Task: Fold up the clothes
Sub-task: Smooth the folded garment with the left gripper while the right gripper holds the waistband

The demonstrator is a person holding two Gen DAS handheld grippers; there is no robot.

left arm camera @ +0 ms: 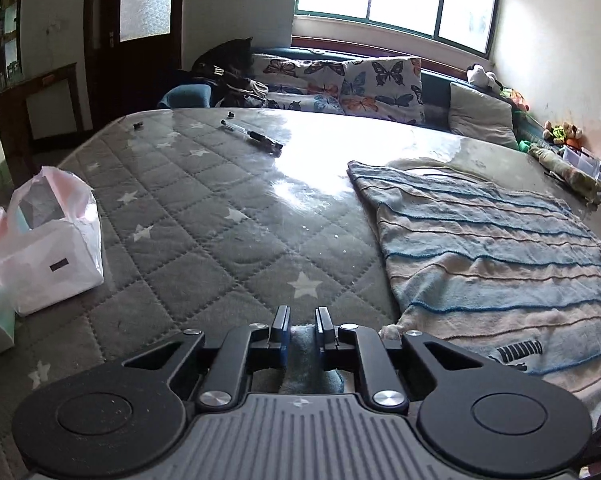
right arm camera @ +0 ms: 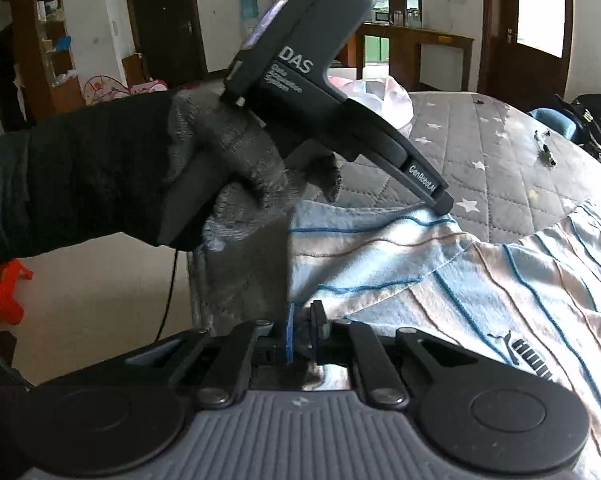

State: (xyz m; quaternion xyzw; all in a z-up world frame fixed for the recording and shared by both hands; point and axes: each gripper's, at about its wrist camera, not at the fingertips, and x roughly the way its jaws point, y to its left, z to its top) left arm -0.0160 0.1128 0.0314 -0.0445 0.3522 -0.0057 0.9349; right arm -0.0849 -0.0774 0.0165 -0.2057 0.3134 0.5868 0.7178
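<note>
Quilted grey star-print mattress [left arm camera: 204,216] carries a soft, rumpled striped shirt [left arm camera: 500,248]; left gripper [left arm camera: 302,322] and right gripper [right arm camera: 302,326] each pinch its fuzzy edge.

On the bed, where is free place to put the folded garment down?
Free: the quilted mattress between the white bag, the pen and the striped garment. Crowded: the butterfly pillows and the toys along the wall.

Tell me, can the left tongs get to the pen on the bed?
Probably yes: the quilt between the left tongs and the pen lies bare, but they are shut on the striped garment and must release first.
</note>
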